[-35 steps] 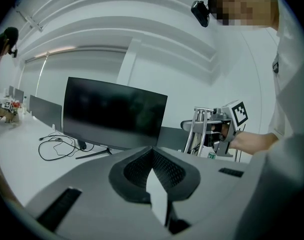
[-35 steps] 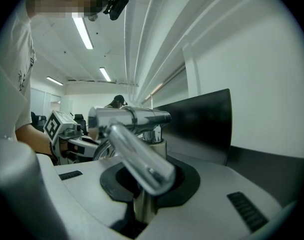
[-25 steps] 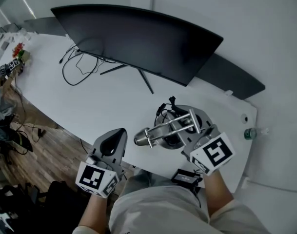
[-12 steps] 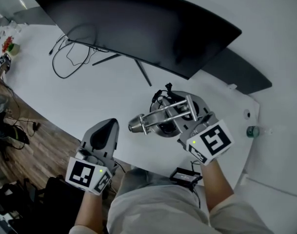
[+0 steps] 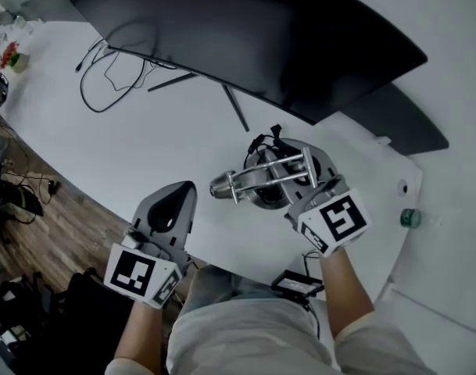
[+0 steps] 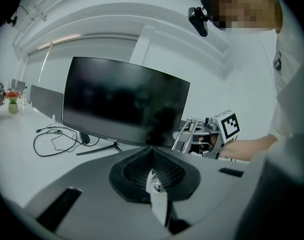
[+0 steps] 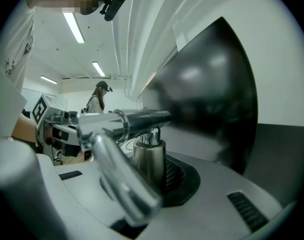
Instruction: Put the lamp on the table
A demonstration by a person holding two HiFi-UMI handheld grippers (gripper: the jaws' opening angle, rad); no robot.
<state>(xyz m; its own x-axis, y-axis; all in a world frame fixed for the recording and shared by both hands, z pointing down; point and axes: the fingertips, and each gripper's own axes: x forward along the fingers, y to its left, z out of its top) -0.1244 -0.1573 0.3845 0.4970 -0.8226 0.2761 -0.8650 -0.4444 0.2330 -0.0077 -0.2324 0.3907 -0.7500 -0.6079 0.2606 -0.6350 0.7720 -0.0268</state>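
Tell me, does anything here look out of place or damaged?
Only the lamp stands out: folded, cord bunched at its base, held in the jaws of the right gripper; whether it touches the table is unclear. Nothing looks spilled or broken.

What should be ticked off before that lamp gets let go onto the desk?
1. Jaws of the right gripper closed on the lamp stem: ok.
2. Lamp base above the table, inside its edge: ok.
3. Base actually resting on the table: cannot tell.
4. Lamp apart from the monitor stand: ok.
5. Black cord not trapped under the base: cannot tell.
6. Jaws of the left gripper together, empty, apart from the lamp: ok.
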